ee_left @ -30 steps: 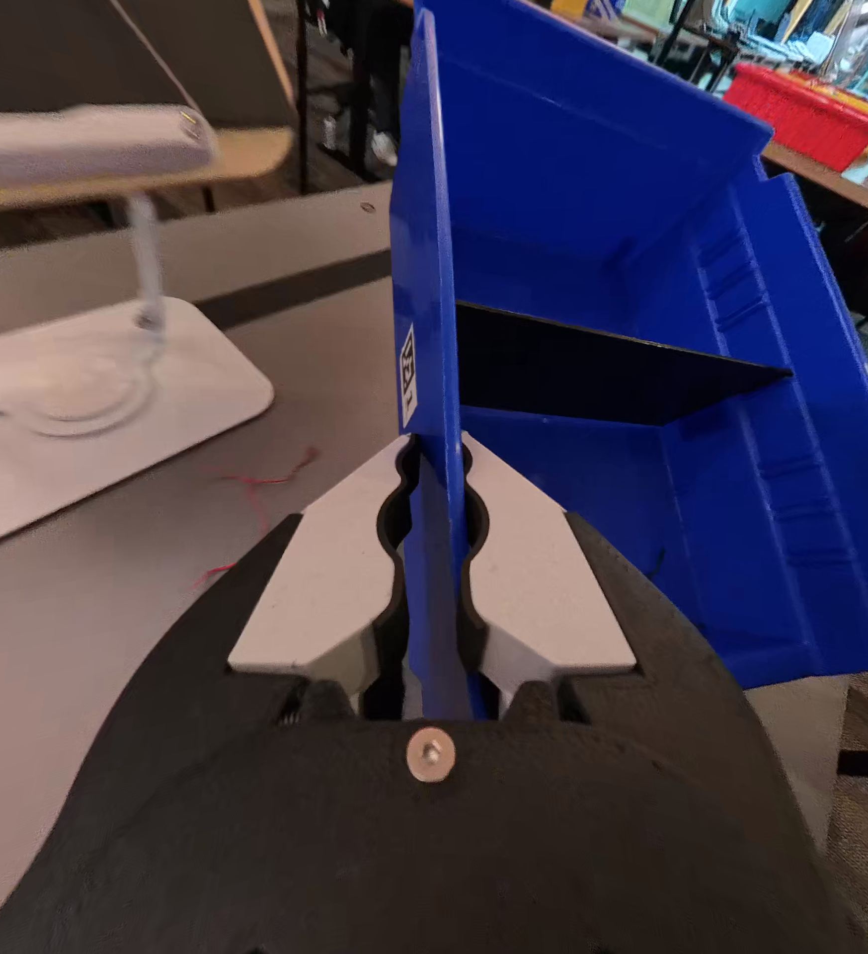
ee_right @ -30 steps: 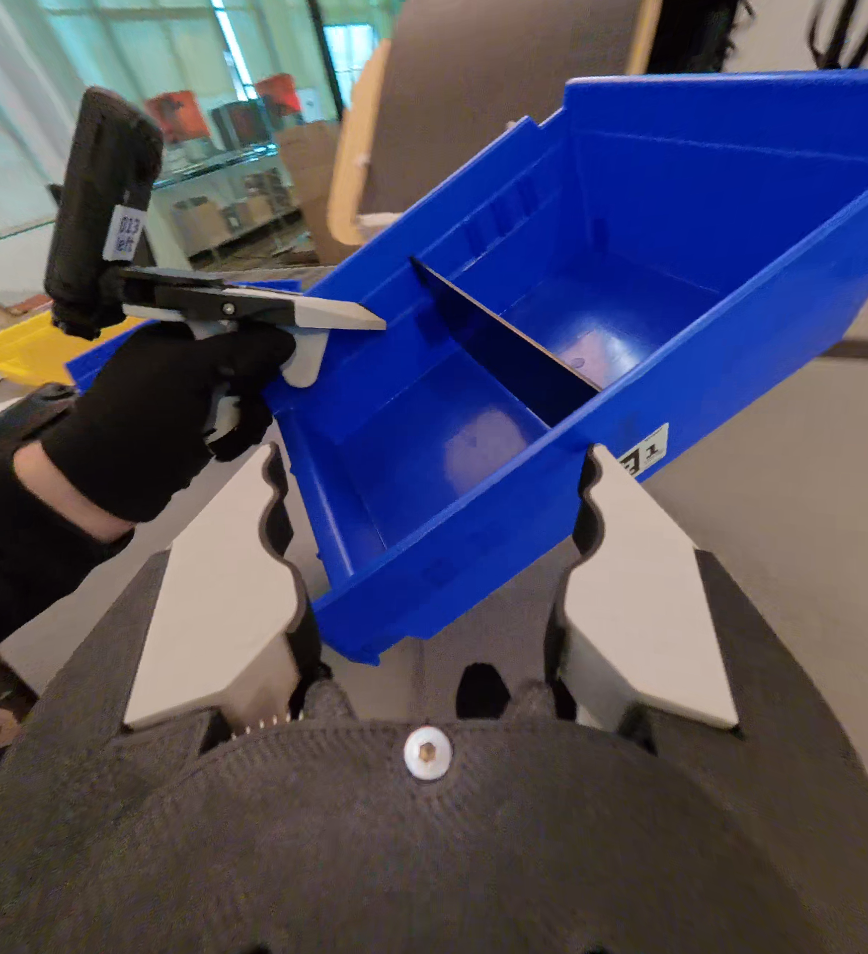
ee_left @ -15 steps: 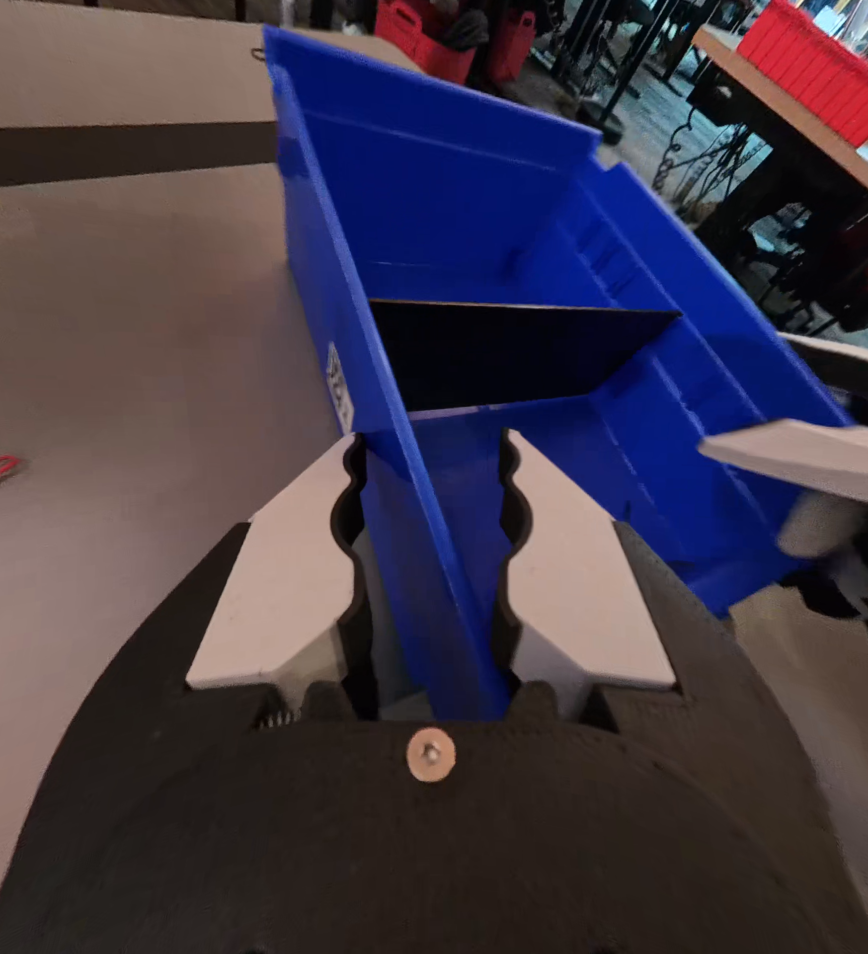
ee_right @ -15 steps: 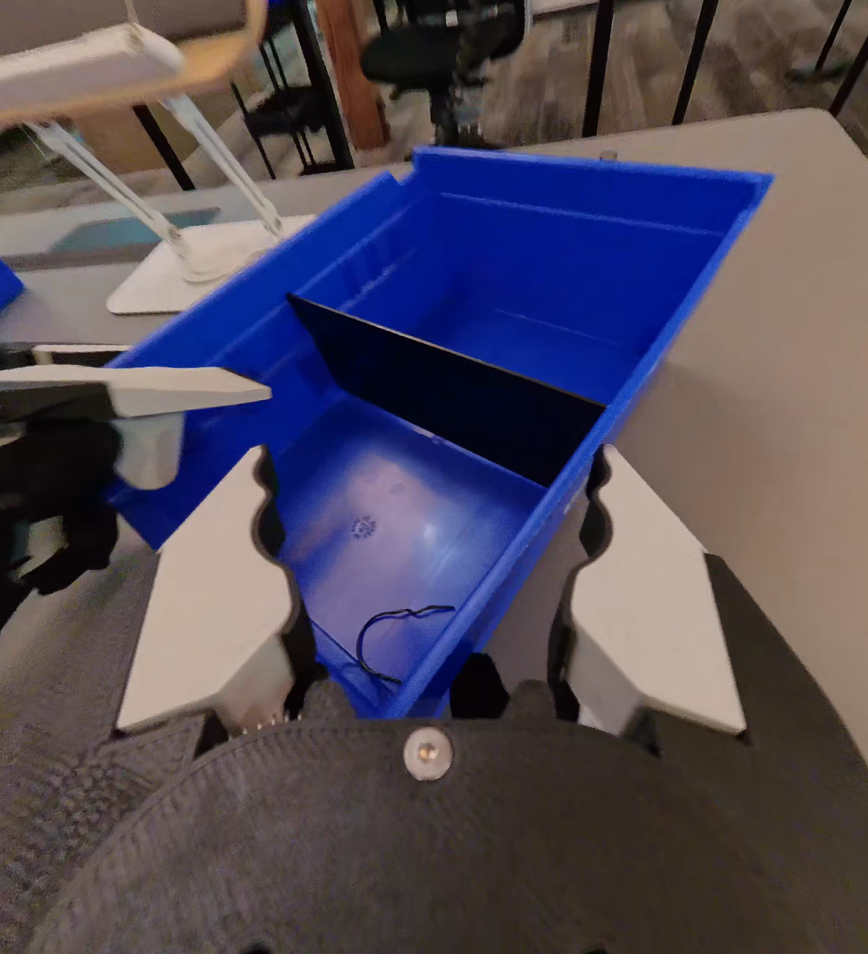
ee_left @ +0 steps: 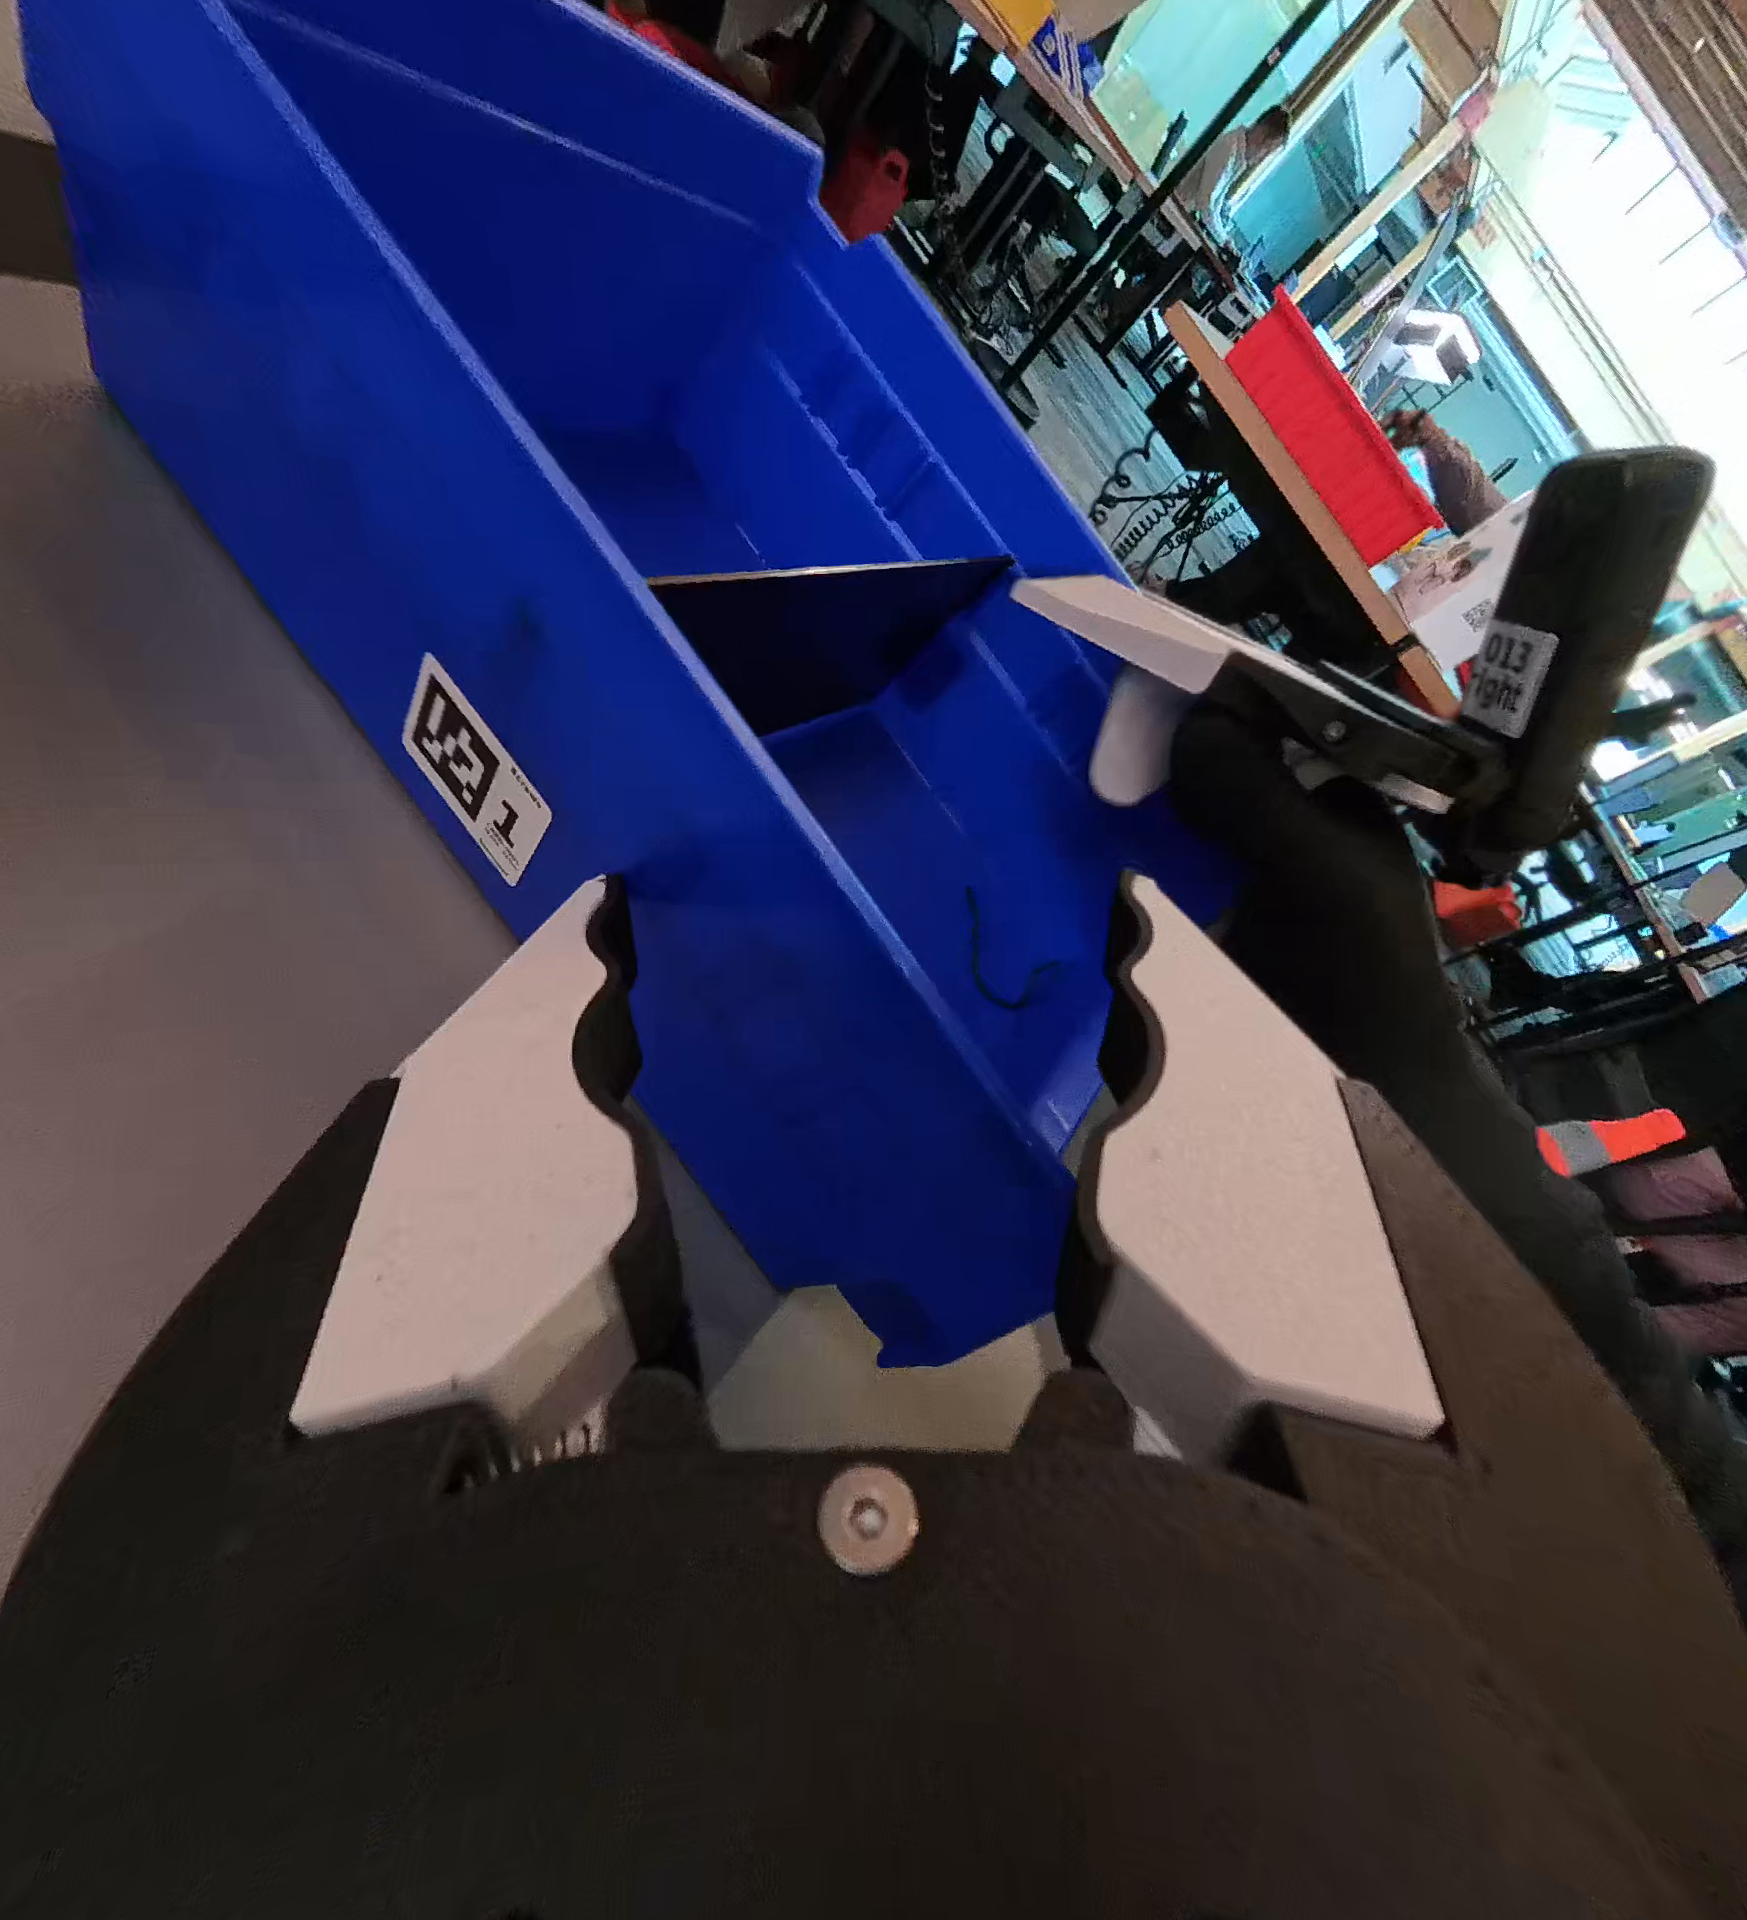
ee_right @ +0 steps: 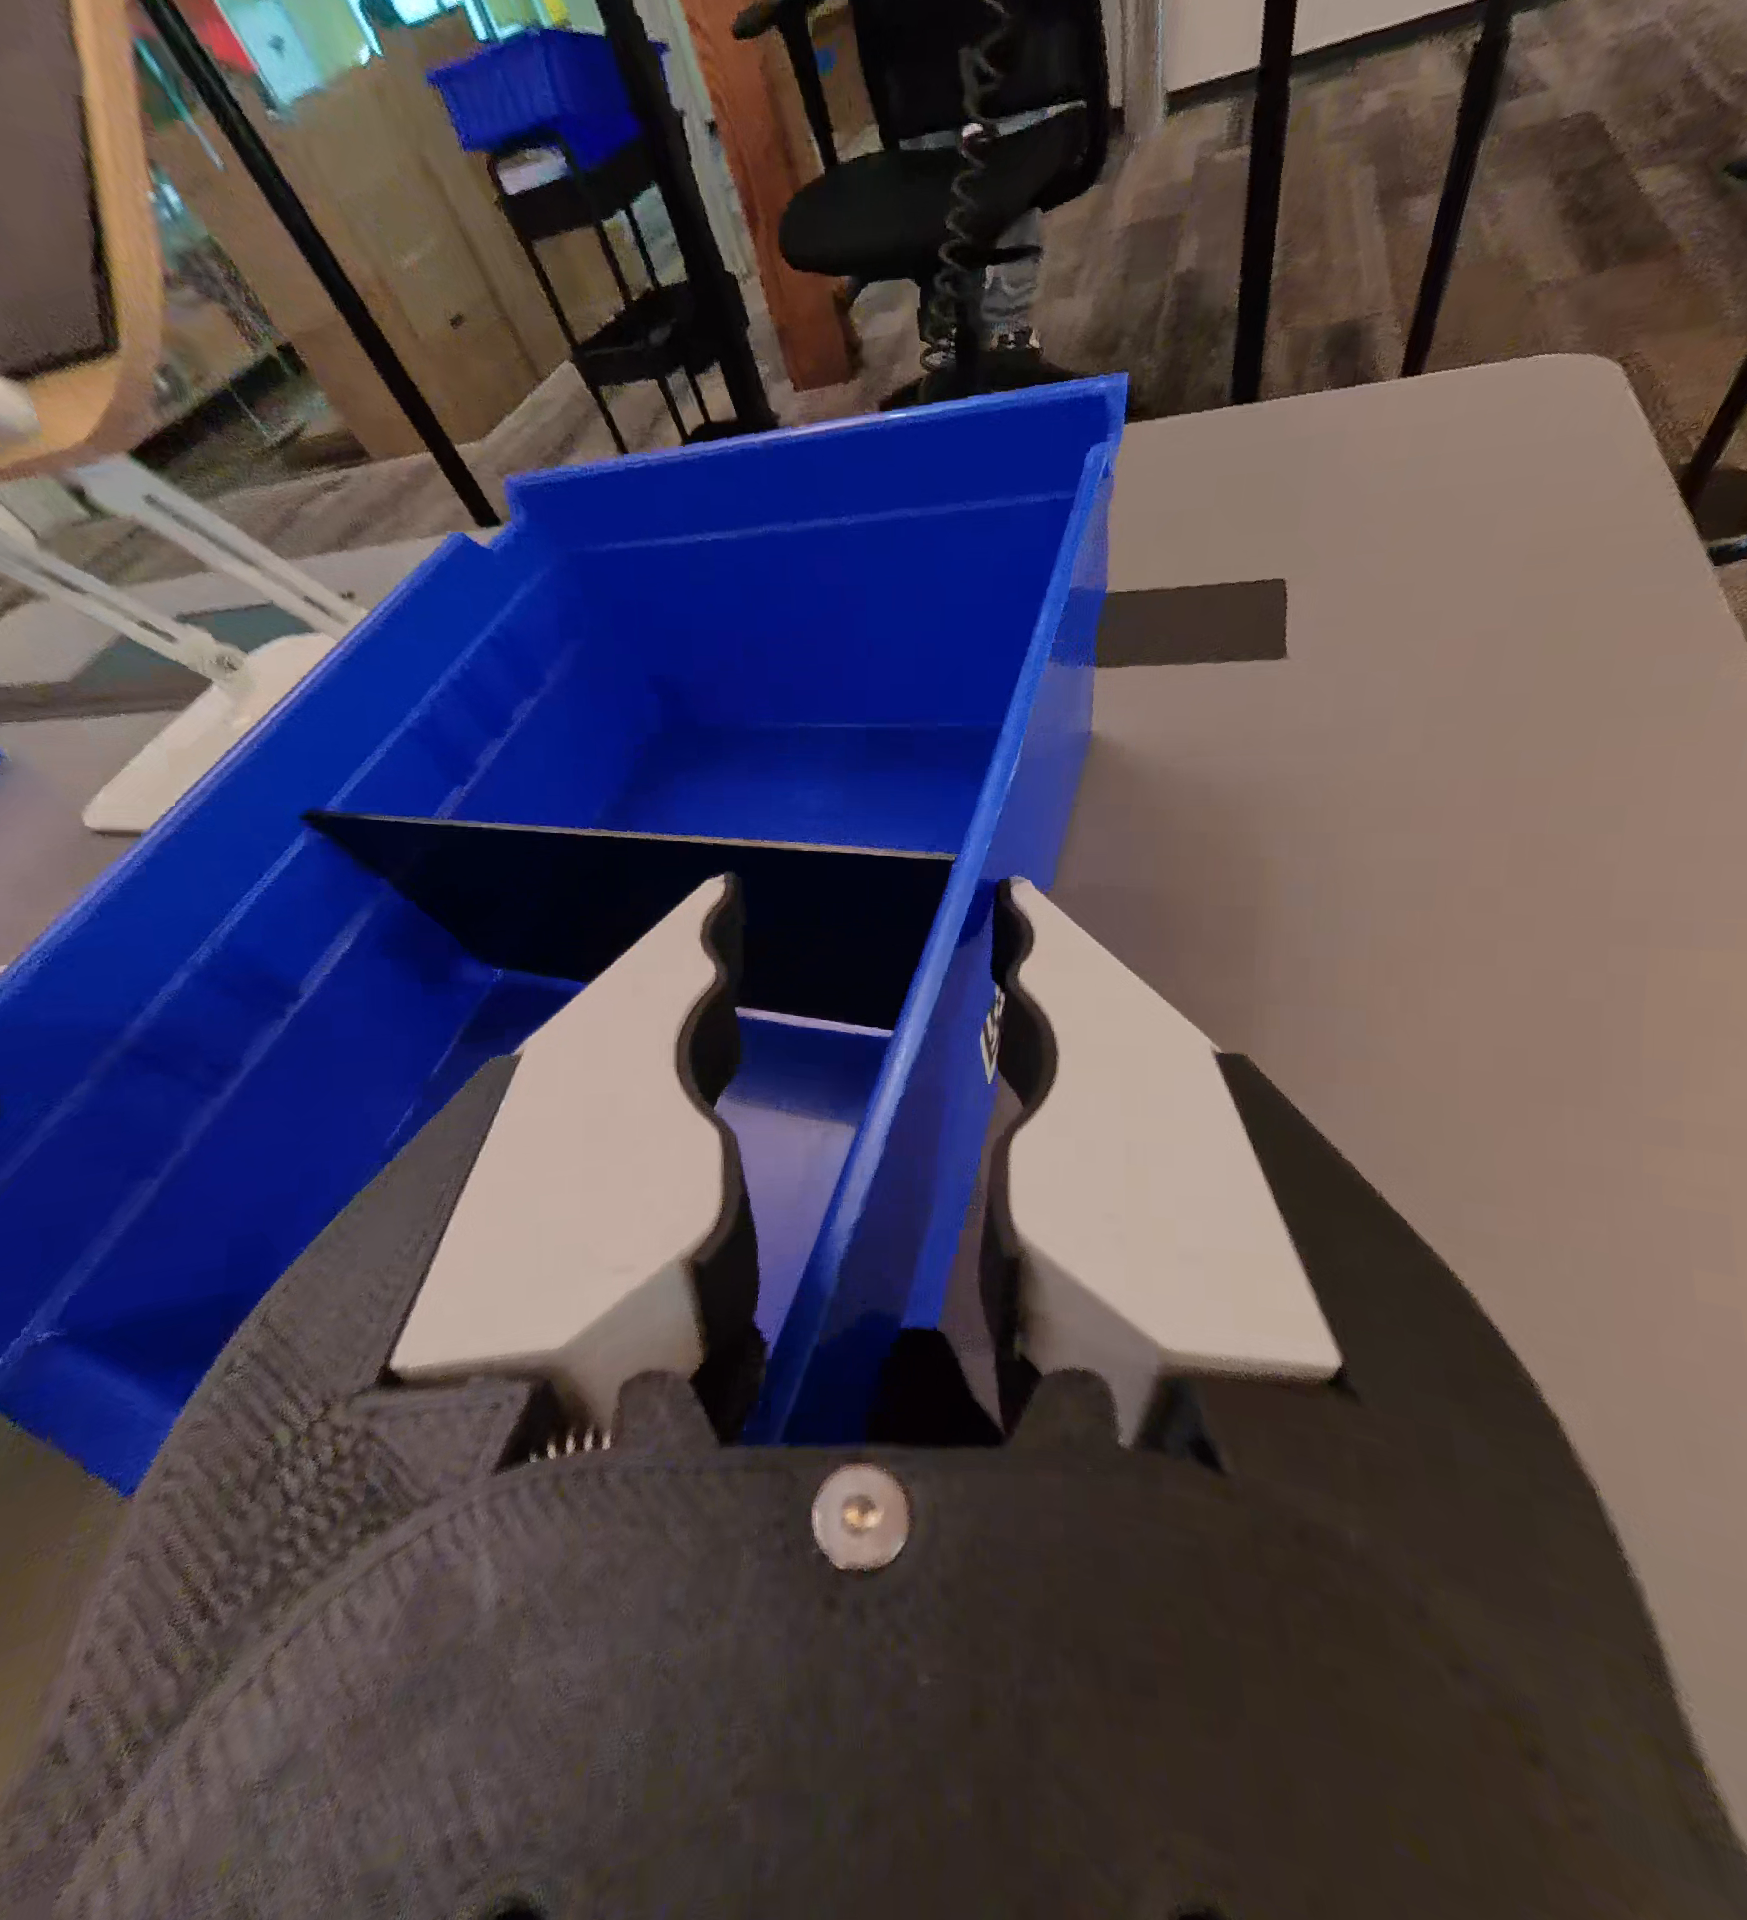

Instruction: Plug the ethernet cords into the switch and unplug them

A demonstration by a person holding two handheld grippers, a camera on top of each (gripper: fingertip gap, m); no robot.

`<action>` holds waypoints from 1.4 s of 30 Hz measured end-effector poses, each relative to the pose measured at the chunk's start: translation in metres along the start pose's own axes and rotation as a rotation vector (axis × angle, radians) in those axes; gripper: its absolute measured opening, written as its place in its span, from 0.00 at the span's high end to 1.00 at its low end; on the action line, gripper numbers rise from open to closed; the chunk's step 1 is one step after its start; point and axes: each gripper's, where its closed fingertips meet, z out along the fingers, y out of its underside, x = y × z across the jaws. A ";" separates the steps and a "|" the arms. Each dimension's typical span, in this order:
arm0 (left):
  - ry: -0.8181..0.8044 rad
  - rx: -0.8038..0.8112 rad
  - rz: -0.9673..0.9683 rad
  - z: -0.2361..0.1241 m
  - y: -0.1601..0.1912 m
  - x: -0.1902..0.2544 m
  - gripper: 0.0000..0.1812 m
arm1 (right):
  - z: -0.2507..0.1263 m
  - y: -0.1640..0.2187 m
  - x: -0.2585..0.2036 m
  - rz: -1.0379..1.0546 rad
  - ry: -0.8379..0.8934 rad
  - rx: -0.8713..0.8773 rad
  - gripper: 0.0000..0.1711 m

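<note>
No ethernet cords or switch are in view. A blue bin (ee_left: 412, 436) with a black divider (ee_left: 817, 634) rests on the grey table (ee_left: 121, 987). My left gripper (ee_left: 864, 883) is open, and the bin's near corner lies loosely between its fingers. My right gripper (ee_right: 869, 885) straddles the bin's right wall (ee_right: 952, 987) near the divider (ee_right: 588, 894). Its jaws are partly closed, with a gap still showing beside the wall. The bin holds only a thin black wire scrap (ee_left: 1004, 977). The right gripper's fingers (ee_left: 1118, 634) and a gloved hand (ee_left: 1316, 883) show in the left wrist view.
A white lamp base (ee_right: 214, 727) stands left of the bin. A dark tape strip (ee_right: 1191, 621) lies on the table (ee_right: 1420, 883) behind it. The table's edge runs along the right. Chairs, shelves and red bins (ee_left: 1326, 436) stand beyond.
My left gripper opened and let go of the bin's wall. The bin came down from its tilt onto the table. My right gripper moved over the right wall and its jaws narrowed.
</note>
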 end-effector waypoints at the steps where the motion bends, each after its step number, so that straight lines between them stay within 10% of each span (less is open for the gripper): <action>1: 0.002 0.004 -0.004 0.005 -0.004 -0.002 0.51 | 0.006 -0.003 0.005 -0.015 0.004 -0.004 0.74; 12: 0.124 0.044 0.106 -0.037 -0.016 0.007 0.49 | -0.031 -0.064 0.019 -0.320 0.285 0.134 0.42; 20: 0.048 -0.030 0.423 -0.156 0.018 0.021 0.51 | -0.050 -0.053 -0.175 -0.578 -0.007 0.105 0.49; 30: -0.347 -0.098 0.602 -0.320 0.034 -0.085 0.51 | -0.034 -0.015 -0.405 -0.496 -0.512 0.011 0.47; 42: -0.467 -0.011 0.640 -0.386 0.010 -0.131 0.61 | 0.011 0.078 -0.458 -0.150 -0.443 -0.114 0.46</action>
